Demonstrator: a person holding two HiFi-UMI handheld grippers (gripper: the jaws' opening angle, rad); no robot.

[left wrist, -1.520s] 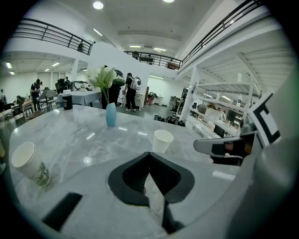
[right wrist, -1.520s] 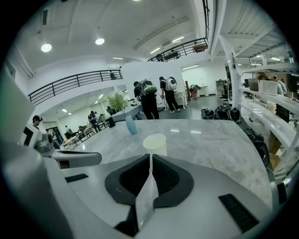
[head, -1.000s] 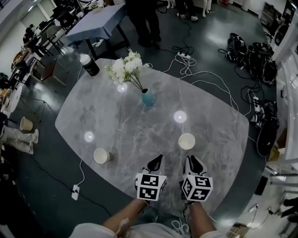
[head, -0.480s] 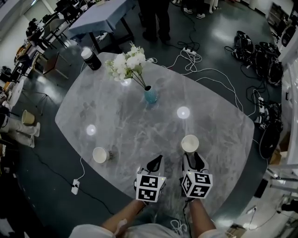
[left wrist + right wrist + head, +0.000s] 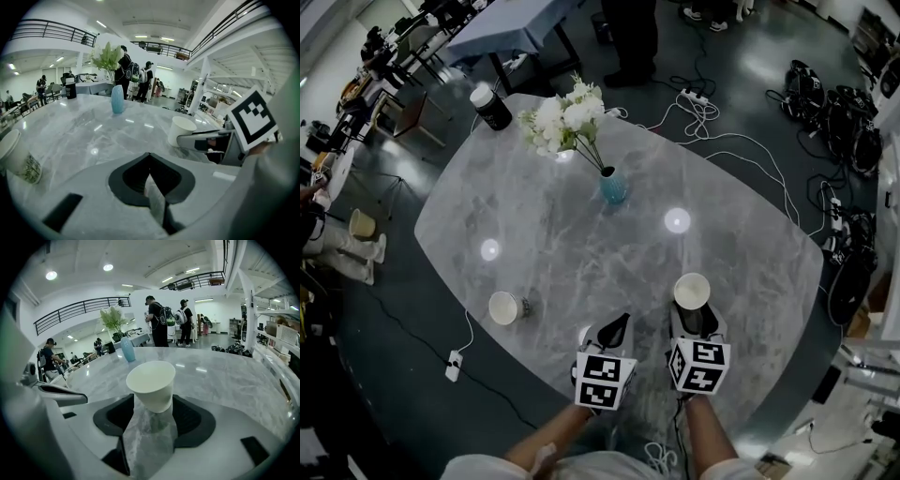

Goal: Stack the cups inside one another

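Cup [image 5: 692, 291] at the near right of the surface [image 5: 581, 234] now stands between the jaws of the right tongs [image 5: 697, 321], which have just been opening to full spread and have advanced up to it from the near side; the pads do not yet press on its wall. Left tongs [image 5: 614, 330] are clenched on nothing, just beside the right pair. Judged state: pick-up imminent, stacking not begun, since the second cup [image 5: 503, 307] sits well apart at the near left
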